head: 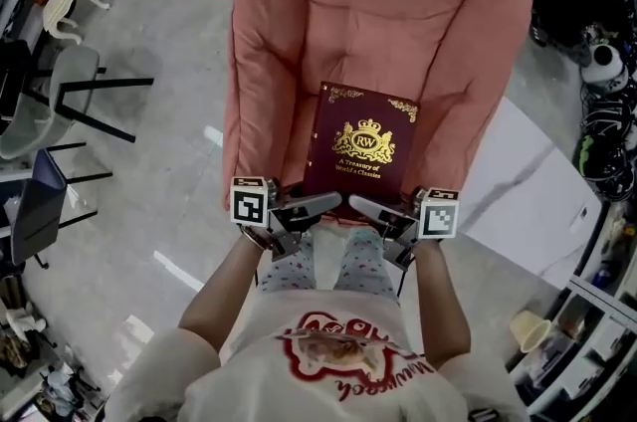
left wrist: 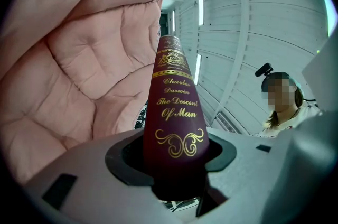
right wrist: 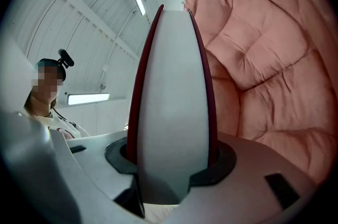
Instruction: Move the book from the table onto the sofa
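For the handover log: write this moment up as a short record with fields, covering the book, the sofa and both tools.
book: maroon hardback, gold print, front cover up
position: above the pink sofa seat; contact with the cushion cannot be told
left tool: shut on the book at its spine
right tool: shut on the book at its page edge
status: held by both tools, not yet released

The pink padded sofa (head: 398, 22) stands on the grey floor (head: 179, 42) (the maroon book (head: 363, 146) over its seat).
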`<state>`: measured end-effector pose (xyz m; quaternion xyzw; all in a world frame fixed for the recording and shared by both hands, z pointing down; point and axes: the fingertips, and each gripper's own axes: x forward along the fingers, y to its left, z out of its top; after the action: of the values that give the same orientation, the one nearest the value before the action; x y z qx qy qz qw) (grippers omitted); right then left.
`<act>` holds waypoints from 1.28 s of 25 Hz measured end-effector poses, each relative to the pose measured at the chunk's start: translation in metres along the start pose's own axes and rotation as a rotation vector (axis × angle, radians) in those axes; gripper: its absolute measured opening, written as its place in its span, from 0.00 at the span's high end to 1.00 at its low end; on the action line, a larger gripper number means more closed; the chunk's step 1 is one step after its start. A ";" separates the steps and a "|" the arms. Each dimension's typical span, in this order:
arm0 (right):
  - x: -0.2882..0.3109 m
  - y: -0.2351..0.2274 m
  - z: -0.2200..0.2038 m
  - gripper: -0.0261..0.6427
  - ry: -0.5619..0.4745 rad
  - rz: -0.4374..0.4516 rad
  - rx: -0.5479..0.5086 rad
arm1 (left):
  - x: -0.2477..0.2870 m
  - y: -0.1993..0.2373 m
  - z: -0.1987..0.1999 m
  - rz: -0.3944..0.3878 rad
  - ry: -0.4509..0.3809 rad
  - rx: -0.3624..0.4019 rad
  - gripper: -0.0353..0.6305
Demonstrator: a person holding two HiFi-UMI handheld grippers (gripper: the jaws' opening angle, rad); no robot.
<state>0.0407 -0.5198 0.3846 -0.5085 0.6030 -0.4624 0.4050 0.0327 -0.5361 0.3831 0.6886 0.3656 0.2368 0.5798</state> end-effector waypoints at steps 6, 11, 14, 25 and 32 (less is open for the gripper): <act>0.001 -0.032 -0.003 0.63 -0.006 -0.010 0.027 | -0.003 0.033 -0.002 0.012 -0.045 -0.020 0.60; -0.003 -0.059 -0.006 0.63 0.008 -0.013 0.047 | -0.002 0.057 -0.004 0.022 -0.089 -0.036 0.60; -0.005 -0.072 -0.008 0.63 0.022 -0.013 0.063 | -0.001 0.070 -0.007 0.034 -0.093 -0.046 0.60; -0.014 -0.108 -0.023 0.63 0.048 -0.009 0.121 | 0.000 0.107 -0.025 0.066 -0.126 -0.090 0.60; -0.015 -0.133 -0.031 0.63 0.054 -0.022 0.160 | -0.003 0.134 -0.033 0.082 -0.124 -0.121 0.60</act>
<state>0.0451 -0.5080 0.5209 -0.4686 0.5691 -0.5270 0.4228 0.0368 -0.5256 0.5211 0.6800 0.2858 0.2389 0.6315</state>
